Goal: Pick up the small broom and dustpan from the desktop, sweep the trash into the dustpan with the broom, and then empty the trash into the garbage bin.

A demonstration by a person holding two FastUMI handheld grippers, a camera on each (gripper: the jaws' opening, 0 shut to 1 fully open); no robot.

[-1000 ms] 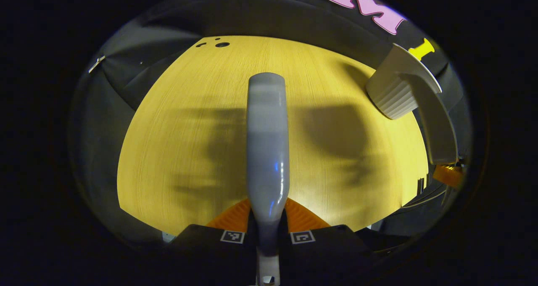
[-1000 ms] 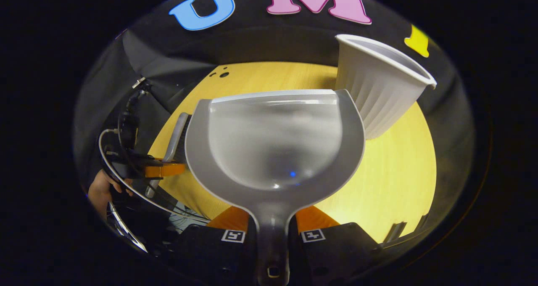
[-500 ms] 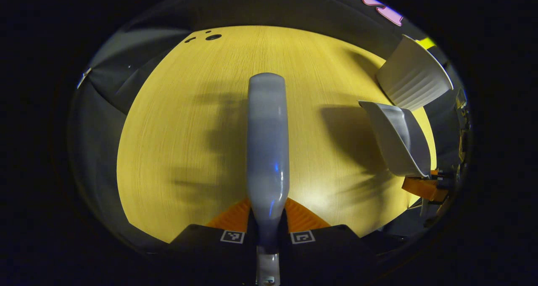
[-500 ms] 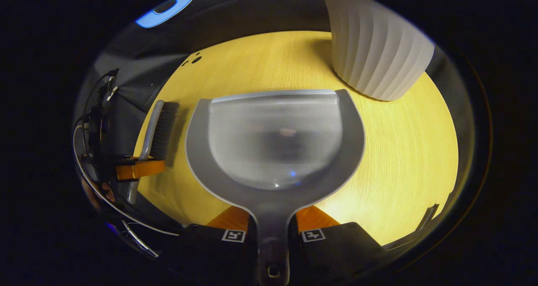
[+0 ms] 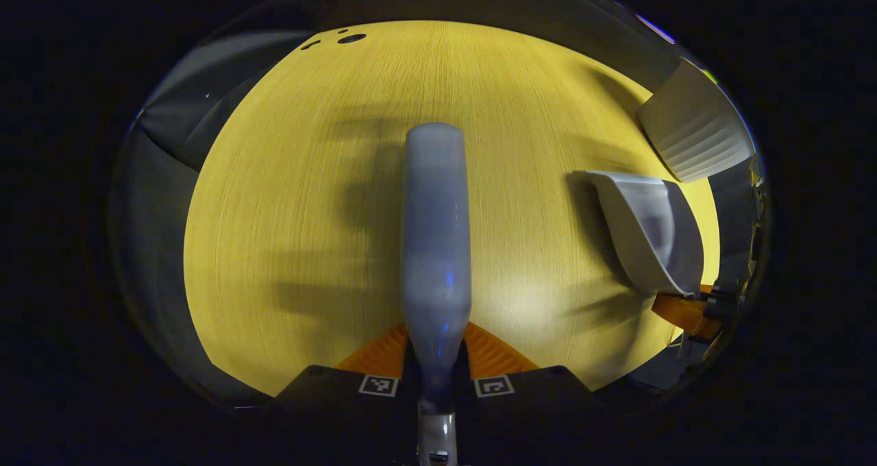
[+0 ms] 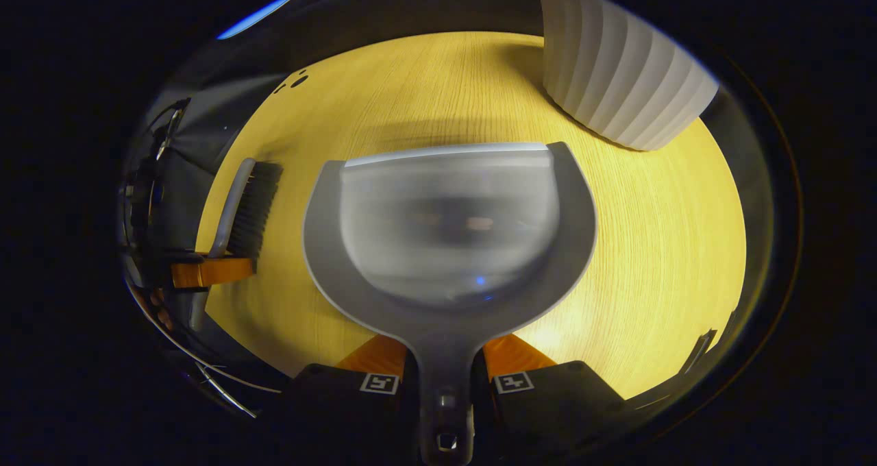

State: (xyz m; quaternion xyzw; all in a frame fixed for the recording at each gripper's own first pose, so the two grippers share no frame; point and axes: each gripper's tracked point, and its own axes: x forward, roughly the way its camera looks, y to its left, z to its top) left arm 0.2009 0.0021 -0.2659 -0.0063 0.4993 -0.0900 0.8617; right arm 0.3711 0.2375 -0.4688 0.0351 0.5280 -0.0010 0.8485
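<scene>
Left claw clamped on broom, right claw on dustpan just short of ribbed garbage bin; risk of clipping bin and toppling it.

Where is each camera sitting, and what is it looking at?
Left gripper view: rides on the left gripper, looking down along the broom it clamps, over the wooden desktop; its own fingers show at the bottom.
Right gripper view: rides on the right gripper, looking along the dustpan it clamps; the left gripper sits at its left edge.
Both share the desktop, the broom, the dustpan and the white ribbed bin.
</scene>
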